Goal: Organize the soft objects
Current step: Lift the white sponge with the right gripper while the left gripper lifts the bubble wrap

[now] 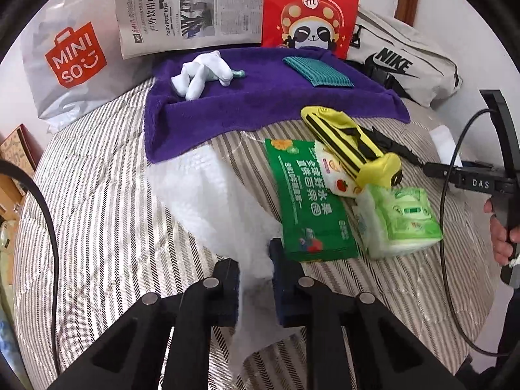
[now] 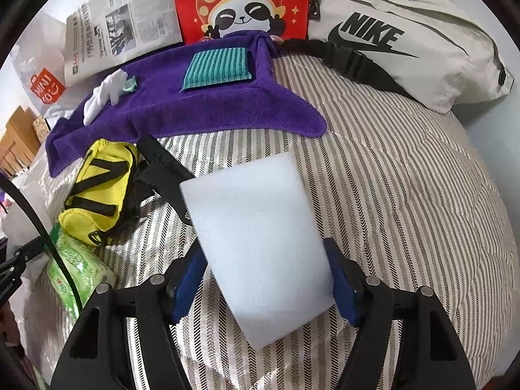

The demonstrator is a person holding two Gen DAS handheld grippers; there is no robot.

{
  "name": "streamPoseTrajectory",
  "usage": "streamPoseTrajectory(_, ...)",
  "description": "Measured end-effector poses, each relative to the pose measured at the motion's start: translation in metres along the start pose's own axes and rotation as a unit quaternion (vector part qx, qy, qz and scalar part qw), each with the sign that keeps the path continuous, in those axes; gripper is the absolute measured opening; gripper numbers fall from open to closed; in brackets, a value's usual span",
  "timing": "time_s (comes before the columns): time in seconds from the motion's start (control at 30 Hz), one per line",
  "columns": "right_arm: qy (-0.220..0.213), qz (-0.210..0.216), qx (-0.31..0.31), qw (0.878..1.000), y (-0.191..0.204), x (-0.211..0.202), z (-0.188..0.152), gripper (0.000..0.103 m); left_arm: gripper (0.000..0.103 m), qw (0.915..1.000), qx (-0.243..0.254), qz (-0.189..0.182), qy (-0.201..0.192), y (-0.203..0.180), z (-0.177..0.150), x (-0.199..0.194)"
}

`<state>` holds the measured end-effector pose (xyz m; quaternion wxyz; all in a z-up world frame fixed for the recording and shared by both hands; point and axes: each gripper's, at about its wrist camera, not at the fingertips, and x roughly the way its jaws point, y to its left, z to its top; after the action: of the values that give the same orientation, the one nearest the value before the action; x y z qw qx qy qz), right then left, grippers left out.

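Your socks (image 1: 201,74) and cloth (image 1: 317,71) sit on the purple towel (image 1: 260,110). Your left gripper (image 1: 255,279) has its jaws clamped on white wadding (image 1: 211,201), your right gripper (image 2: 266,279) on the foam block (image 2: 260,234); pouch (image 1: 354,149) and tissues (image 1: 399,224) remain

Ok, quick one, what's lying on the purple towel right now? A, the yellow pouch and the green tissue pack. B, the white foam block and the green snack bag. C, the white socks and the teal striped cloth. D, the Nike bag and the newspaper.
C: the white socks and the teal striped cloth both rest on the purple towel; the rest lies off it.
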<state>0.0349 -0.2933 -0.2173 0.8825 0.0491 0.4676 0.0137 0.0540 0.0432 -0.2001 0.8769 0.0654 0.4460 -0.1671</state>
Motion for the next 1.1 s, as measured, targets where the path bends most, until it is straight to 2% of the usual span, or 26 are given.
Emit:
streamPoseTrajectory(0.13, -0.004, 0.021, 0.016, 1.0, -0.008, -0.005, -0.001, 0.064, 0.012, 0.9999, -0.013, 0.002, -0.007, 0.007, 0.006, 0.002)
streamPoseTrajectory(0.23, -0.005, 0.02, 0.012, 1.0, -0.008, -0.007, -0.001, 0.063, 0.011, 0.9992, -0.037, -0.013, 0.004, 0.017, 0.007, 0.007)
streamPoseTrajectory(0.37, -0.007, 0.014, 0.0, 1.0, -0.005, -0.01, -0.002, 0.063, 0.011, 0.9976, -0.066, -0.022, -0.003, 0.031, 0.008, 0.003)
streamPoseTrajectory(0.7, -0.012, 0.013, -0.014, 1.0, 0.003, -0.012, 0.006, 0.063, 0.011, 0.9969, -0.062, -0.024, -0.042, 0.039, 0.015, -0.031)
streamPoseTrajectory(0.83, -0.01, 0.015, -0.02, 1.0, 0.008, -0.012, 0.007, 0.063, 0.011, 0.9973, -0.064, -0.004, -0.038, 0.045, 0.019, -0.031)
streamPoseTrajectory(1.1, -0.014, 0.012, -0.027, 0.999, 0.013, -0.016, 0.013, 0.063, 0.011, 0.9955, -0.081, -0.001, -0.048, 0.062, 0.016, -0.042)
